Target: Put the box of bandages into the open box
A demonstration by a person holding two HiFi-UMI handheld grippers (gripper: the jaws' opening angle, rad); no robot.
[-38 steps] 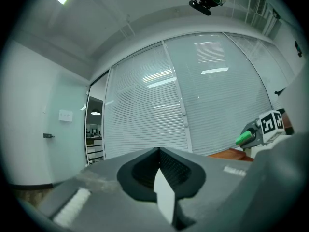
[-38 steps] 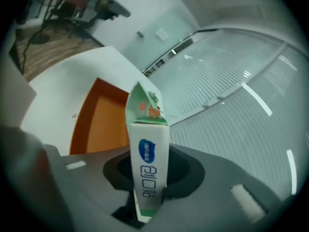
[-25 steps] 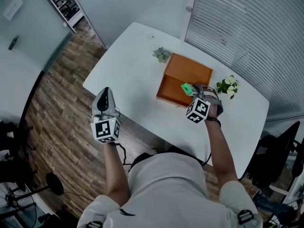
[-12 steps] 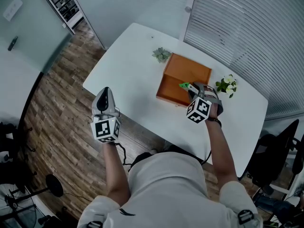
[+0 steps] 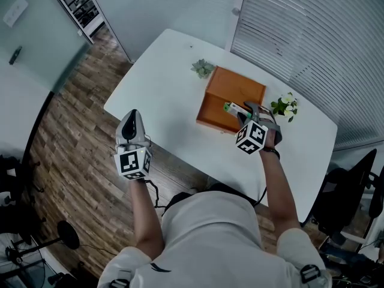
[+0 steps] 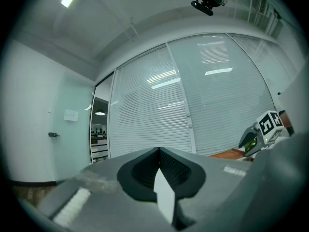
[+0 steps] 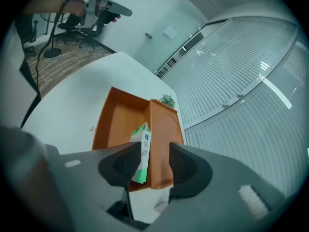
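The green and white box of bandages [image 7: 141, 151] stands on end inside the open orange box [image 7: 118, 120], by the upright lid [image 7: 161, 129]. My right gripper [image 7: 149, 161] hangs just above it, open. The bandage box leans at the left pad and a gap shows on the other side. From the head view the bandage box [image 5: 230, 108] sits at the orange box's [image 5: 213, 117] right end, just ahead of my right gripper [image 5: 241, 110]. My left gripper [image 5: 132, 116] is shut and empty, held off the table's near-left edge, its jaws [image 6: 158, 166] pointing at the blinds.
A small succulent [image 5: 202, 68] sits behind the orange box on the white table [image 5: 162, 89]. A pot of white flowers [image 5: 284, 107] stands right of the box, close to my right gripper. Wood floor lies left of the table; an office chair [image 5: 354, 191] is at the far right.
The right jaws have spread apart and let go of the bandage box, which has dropped slightly left and down into the orange box. My left gripper has stayed still.
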